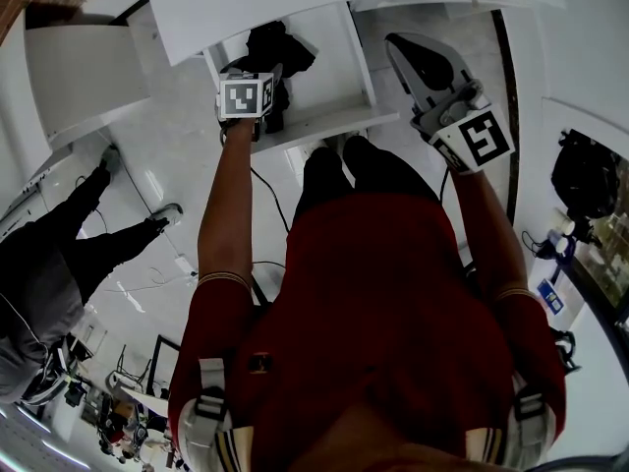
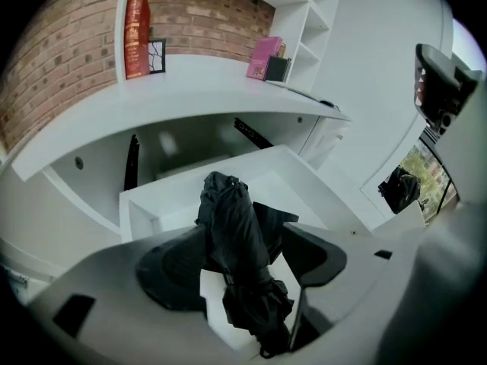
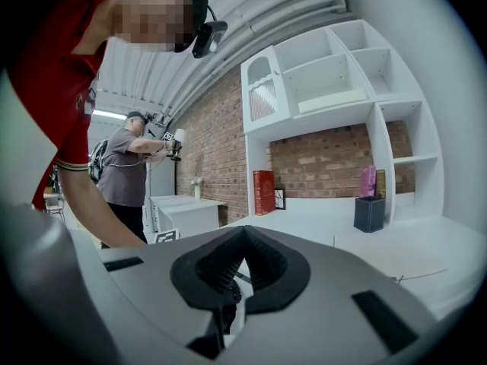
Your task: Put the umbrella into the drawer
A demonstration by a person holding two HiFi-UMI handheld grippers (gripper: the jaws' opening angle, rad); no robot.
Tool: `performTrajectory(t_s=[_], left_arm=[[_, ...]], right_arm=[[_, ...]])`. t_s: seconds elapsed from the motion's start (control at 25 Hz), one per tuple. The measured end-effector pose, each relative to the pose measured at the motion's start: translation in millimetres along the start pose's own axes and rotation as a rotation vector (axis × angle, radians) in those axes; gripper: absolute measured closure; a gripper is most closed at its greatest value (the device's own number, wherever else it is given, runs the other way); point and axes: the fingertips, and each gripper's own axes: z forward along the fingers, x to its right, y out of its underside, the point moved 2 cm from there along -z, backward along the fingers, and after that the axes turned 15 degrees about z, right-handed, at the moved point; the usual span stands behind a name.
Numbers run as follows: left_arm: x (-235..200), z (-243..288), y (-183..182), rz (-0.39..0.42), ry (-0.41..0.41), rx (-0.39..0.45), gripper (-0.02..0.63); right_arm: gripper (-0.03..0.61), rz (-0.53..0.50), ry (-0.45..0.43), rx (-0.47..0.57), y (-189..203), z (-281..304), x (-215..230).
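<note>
A folded black umbrella (image 2: 236, 242) lies inside the pulled-out white drawer (image 2: 135, 207). In the head view the umbrella (image 1: 272, 49) shows at the far end of the drawer (image 1: 334, 67). My left gripper (image 2: 243, 236) hangs above it, pointing steeply down. Its jaws stand wide open on either side of the umbrella and the pads do not press on it. The left gripper (image 1: 267, 87) with its marker cube sits over the drawer's front part. My right gripper (image 1: 408, 57) is held about level to the right of the drawer. Its jaws (image 3: 240, 238) meet at the tips with nothing between them.
A white countertop (image 2: 198, 82) overhangs the drawer, with black rails (image 2: 131, 162) in the cavity. On it stand a red book (image 2: 137, 36), a pink book (image 2: 264, 58) and a dark box (image 3: 369, 214). Another person (image 1: 49, 264) stands at the left. A black bag (image 1: 585, 175) lies right.
</note>
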Motion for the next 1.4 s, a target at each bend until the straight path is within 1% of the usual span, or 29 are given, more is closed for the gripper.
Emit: performTrajectory(t_s=[0.12,0.24,0.44,0.64,0.8,0.88,1.04,1.2,1.4], left_arm=[[0,-17,-10,0.012,-0.025,0.043,0.319],[1,-39,-25,0.027,-0.046,0.106,0.319],[3,-84,-55,0.04,-0.094,0.249,0.319],[17,-134,-81,0.035,-0.113,0.395,0.319],[32,-174,-100,0.033,-0.101,0.515,0.321],[42,-192,-109,0.032,-0.095,0.571,0.331],[66,-224,-124,0.062,-0.072,0.679,0.339],[87,-249,-134,0.088,-0.068,0.753,0.345],[103,-275,-140,0.113,-0.086,0.819,0.362]], right_arm=[[0.581,0.001,-0.023,0.019,-3,-3,-4],[0.581,-0.007,-0.024,0.018,-3,-4,-6],[0.581,-0.01,-0.052,0.04,-9,-1,-15],[0.581,-0.016,-0.083,0.06,-16,-2,-25],[0.581,-0.018,-0.111,0.083,-22,-1,-39],[0.581,-0.018,-0.124,0.091,-25,-1,-45],[0.581,-0.02,-0.148,0.113,-32,-3,-56],[0.581,-0.032,-0.166,0.134,-40,-8,-67],[0.581,-0.046,-0.184,0.149,-48,-16,-82]])
